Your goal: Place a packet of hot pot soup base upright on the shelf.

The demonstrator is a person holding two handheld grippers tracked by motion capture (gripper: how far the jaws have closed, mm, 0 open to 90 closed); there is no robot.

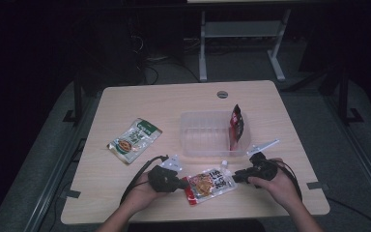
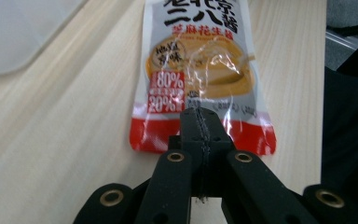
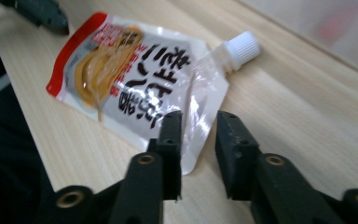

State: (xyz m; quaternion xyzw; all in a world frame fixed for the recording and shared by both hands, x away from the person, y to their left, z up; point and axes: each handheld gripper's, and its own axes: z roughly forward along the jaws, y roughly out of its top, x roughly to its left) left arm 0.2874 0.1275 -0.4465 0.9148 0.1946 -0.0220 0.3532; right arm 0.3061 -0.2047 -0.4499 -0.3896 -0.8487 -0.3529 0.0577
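Observation:
A spouted sauce pouch (image 1: 210,182) (image 2: 200,65) (image 3: 135,79), clear with a red bottom band and black lettering, lies flat near the table's front edge between both grippers. Its white cap (image 3: 242,46) points toward the container. My left gripper (image 1: 186,184) (image 2: 200,116) is shut, and its tips lie over the pouch's red bottom edge; the jaws close sideways and hold nothing. My right gripper (image 1: 235,177) (image 3: 198,126) is open by a narrow gap. The pouch's corner below the spout sits between its jaws.
A clear plastic container (image 1: 193,145) stands mid-table with a red and black packet (image 1: 235,123) upright at its right end. A green packet (image 1: 135,140) lies to the left. The table's front edge (image 1: 193,220) is close behind both hands.

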